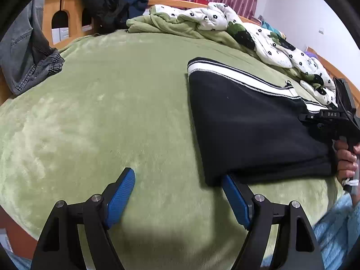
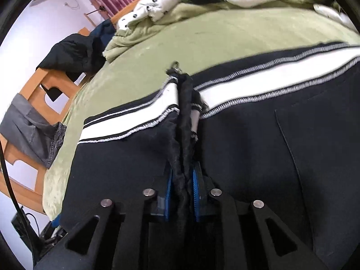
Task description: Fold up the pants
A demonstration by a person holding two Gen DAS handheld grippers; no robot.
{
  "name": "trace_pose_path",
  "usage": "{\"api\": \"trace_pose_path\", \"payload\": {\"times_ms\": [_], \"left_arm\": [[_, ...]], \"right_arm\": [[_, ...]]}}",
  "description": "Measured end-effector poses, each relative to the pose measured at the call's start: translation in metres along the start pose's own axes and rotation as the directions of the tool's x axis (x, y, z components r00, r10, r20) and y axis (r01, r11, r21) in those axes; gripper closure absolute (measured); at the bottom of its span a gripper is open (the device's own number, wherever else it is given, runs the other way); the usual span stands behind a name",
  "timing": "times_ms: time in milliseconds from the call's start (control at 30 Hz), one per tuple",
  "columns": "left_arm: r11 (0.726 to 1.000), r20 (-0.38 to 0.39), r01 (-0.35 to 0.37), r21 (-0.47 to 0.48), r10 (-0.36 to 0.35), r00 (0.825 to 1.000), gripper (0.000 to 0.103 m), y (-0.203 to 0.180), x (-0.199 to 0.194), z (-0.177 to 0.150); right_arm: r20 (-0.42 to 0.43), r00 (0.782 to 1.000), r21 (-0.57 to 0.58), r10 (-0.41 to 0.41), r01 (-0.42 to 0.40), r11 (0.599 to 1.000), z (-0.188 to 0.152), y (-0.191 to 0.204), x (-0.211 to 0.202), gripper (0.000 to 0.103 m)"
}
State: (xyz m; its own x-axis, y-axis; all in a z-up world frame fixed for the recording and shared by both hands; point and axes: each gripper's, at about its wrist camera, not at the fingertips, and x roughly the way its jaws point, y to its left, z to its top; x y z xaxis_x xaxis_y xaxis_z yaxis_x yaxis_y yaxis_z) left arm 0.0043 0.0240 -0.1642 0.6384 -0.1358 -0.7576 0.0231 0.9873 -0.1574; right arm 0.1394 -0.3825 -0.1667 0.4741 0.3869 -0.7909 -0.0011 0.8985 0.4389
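Black pants (image 1: 252, 123) with white side stripes lie folded on the green blanket (image 1: 112, 112), right of centre in the left wrist view. My left gripper (image 1: 177, 180) is open and empty just above the blanket; its right finger (image 1: 236, 200) touches the near left corner of the pants. My right gripper (image 2: 182, 175) is shut on a bunched fold of the pants (image 2: 258, 157), with the cloth pinched between its blue pads. The right gripper's body (image 1: 335, 121) and the hand on it show at the right edge of the left wrist view.
A white flower-print quilt (image 1: 258, 33) and a bunched green cover lie along the far side of the bed. Grey jeans (image 1: 24, 51) and a black garment (image 1: 101, 2) hang over the wooden bed frame (image 1: 65, 4) at the left. Pink curtains hang behind.
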Motion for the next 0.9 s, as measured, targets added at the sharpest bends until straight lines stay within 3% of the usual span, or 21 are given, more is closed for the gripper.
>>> {"api": "trace_pose_path", "payload": {"times_ms": [100, 200, 300, 400, 500, 600, 633, 700, 733, 833, 900], "left_arm": [[0.997, 0.014, 0.072, -0.001, -0.072, 0.997, 0.027, 0.001, -0.023, 0.0], [0.993, 0.068, 0.113, 0.028, -0.115, 0.991, 0.026, -0.01, -0.041, 0.012], [0.997, 0.068, 0.072, 0.041, -0.075, 0.995, 0.026, -0.024, -0.029, 0.036], [0.998, 0.021, 0.061, 0.007, -0.061, 0.998, 0.026, -0.03, -0.001, 0.044], [0.999, -0.097, 0.037, 0.009, -0.036, 0.995, 0.026, -0.036, 0.032, 0.031], [0.999, -0.086, 0.027, 0.023, -0.025, 0.996, 0.026, -0.039, 0.029, 0.027], [0.999, -0.083, 0.033, 0.017, -0.032, 0.996, 0.026, -0.039, 0.024, 0.033], [0.999, -0.052, 0.032, -0.001, -0.032, 0.998, 0.026, -0.038, 0.016, 0.044], [1.0, -0.035, 0.02, -0.005, -0.02, 0.999, 0.026, -0.038, 0.013, 0.05], [1.0, 0.019, -0.023, -0.008, 0.023, 1.0, 0.026, -0.037, 0.009, 0.072], [1.0, 0.009, -0.008, -0.029, 0.008, 1.0, 0.026, -0.034, 0.015, 0.083]], "right_arm": [[0.025, 1.0, 0.013, -0.009, 0.008, 1.0, -0.006, -0.001, -0.03, 0.084], [0.091, 0.992, -0.073, -0.083, 0.089, 0.993, -0.023, 0.008, -0.061, 0.082], [0.065, 0.991, -0.145, -0.117, 0.125, 0.981, -0.042, 0.008, -0.059, 0.082], [-0.029, 0.988, -0.12, -0.151, 0.146, 0.982, -0.059, -0.01, -0.037, 0.085], [-0.001, 0.992, -0.139, -0.13, 0.128, 0.982, -0.06, -0.009, -0.052, 0.087], [0.088, 0.989, -0.108, -0.119, 0.128, 0.986, -0.055, -0.023, -0.088, 0.086], [0.117, 0.985, -0.096, -0.129, 0.141, 0.985, -0.053, -0.032, -0.101, 0.083], [0.182, 0.966, -0.059, -0.185, 0.199, 0.978, -0.045, -0.057, -0.128, 0.059], [0.222, 0.948, -0.043, -0.227, 0.242, 0.969, -0.041, -0.07, -0.141, 0.055], [0.28, 0.891, 0.052, -0.356, 0.357, 0.933, -0.027, -0.125, -0.169, 0.053], [0.274, 0.888, 0.13, -0.37, 0.347, 0.929, -0.022, -0.161, -0.179, 0.053]]}}
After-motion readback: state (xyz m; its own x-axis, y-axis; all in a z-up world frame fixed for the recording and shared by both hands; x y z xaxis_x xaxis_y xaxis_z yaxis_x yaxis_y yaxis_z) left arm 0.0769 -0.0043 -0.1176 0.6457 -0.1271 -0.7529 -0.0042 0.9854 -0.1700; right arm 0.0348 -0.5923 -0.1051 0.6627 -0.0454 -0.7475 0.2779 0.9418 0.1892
